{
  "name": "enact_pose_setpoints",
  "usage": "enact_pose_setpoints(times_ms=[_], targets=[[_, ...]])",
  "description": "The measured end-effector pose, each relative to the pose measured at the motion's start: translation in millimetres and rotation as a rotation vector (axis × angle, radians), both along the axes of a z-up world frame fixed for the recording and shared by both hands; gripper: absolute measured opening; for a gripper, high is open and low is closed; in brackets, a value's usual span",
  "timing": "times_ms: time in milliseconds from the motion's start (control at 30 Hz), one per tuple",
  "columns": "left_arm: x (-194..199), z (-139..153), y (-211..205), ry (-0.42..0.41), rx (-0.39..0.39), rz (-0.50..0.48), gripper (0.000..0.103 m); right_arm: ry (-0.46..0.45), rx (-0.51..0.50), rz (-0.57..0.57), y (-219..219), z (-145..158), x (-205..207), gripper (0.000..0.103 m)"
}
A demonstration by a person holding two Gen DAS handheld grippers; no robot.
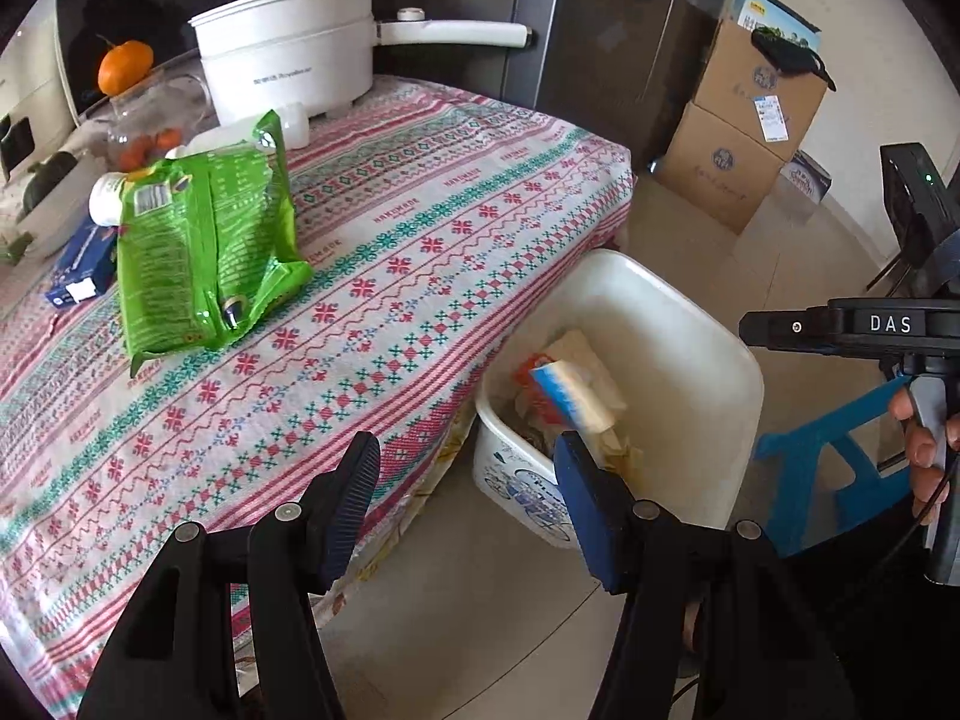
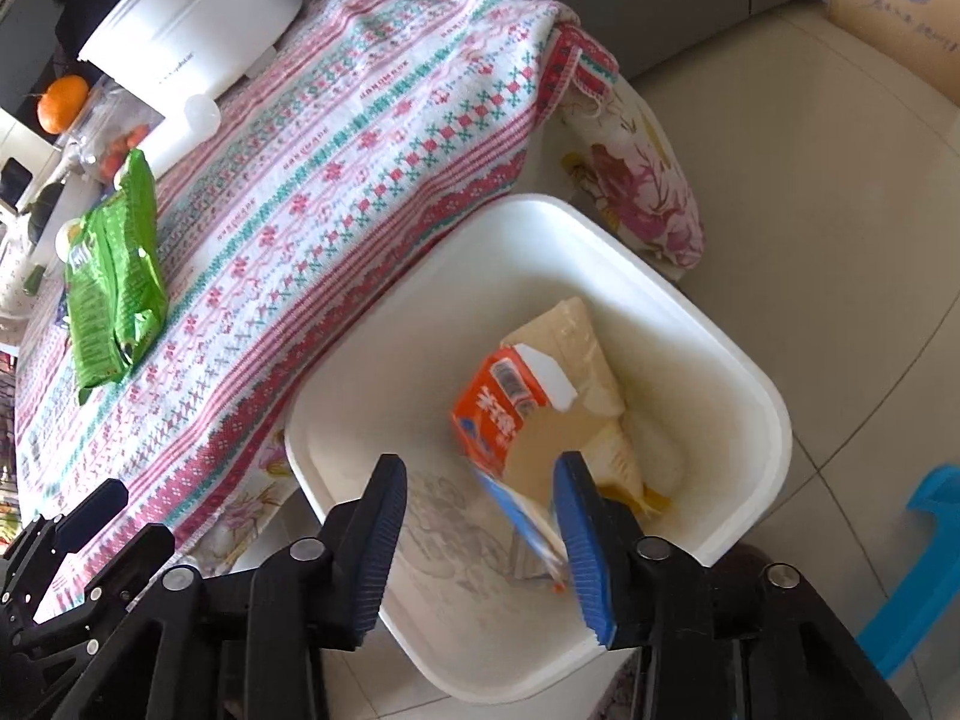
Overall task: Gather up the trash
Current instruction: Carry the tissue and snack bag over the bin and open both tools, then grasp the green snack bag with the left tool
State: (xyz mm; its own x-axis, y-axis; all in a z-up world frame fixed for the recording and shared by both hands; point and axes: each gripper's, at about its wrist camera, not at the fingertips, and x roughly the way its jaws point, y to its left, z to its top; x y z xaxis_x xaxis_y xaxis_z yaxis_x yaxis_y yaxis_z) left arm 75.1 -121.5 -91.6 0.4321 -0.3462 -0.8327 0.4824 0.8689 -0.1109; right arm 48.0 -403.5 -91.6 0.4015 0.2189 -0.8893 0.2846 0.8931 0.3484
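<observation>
Left wrist view: the left hand-held gripper point(image 1: 467, 495) hangs with its blue-padded fingers point(image 1: 351, 495) spread apart and nothing between them, over the edge of the surface point(image 1: 420, 228), which is covered by a patterned cloth. A green snack bag point(image 1: 207, 252) lies on the cloth, well apart from the gripper. Behind it stand a white electric pot point(image 1: 288, 48), a blue box point(image 1: 84, 267) and an orange point(image 1: 125, 66). On the floor just beside the surface stands a white trash bin point(image 1: 678, 360), with a carton point(image 1: 570, 396) and paper scraps inside. Cardboard boxes point(image 1: 738, 126) are stacked against the far wall. At the right edge the other black tool, marked DAS, shows side-on, a person's fingers on its trigger.

Right wrist view: the right hand-held gripper point(image 2: 480, 525) is poised above the trash bin point(image 2: 756, 420), its fingers point(image 2: 579, 540) apart and gripping nothing. An orange, white and blue carton point(image 2: 510, 414), blurred, is in the bin's opening just ahead of the fingertips, above a cream wrapper point(image 2: 576, 348); whether it touches the right pad I cannot tell. The green snack bag point(image 2: 111, 294) lies on the surface point(image 2: 360, 150) to the left, the white pot point(image 2: 192, 18) and orange point(image 2: 62, 103) beyond it. A blue stool point(image 2: 918, 570) is at the right edge.
</observation>
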Motion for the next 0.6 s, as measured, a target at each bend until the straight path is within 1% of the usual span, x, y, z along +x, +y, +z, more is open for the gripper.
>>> enact_pose_setpoints(times_ms=[67, 133, 333, 467, 600], targets=[[-0.2, 3.4, 8.9, -0.004, -0.002, 0.017, 0.065, -0.014, -0.001, -0.004, 0.5, 3.8, -1.7, 0.049], [1.3, 6.4, 18.2, -0.009, -0.004, 0.04, 0.07, -0.026, -0.009, -0.008, 1.7, 7.8, -2.8, 0.052], [15.4, 12.9, 56.8, -0.009, -0.009, 0.134, 0.078, -0.08, -0.016, 0.014, 11.5, 24.1, -1.6, 0.061], [34.0, 17.1, 85.8, -0.004, -0.01, 0.209, 0.079, -0.134, -0.03, 0.044, 24.4, 40.7, 2.7, 0.07], [58.8, 20.8, 113.9, -0.003, -0.03, 0.272, 0.08, -0.179, -0.056, 0.081, 39.5, 56.4, 11.4, 0.074]])
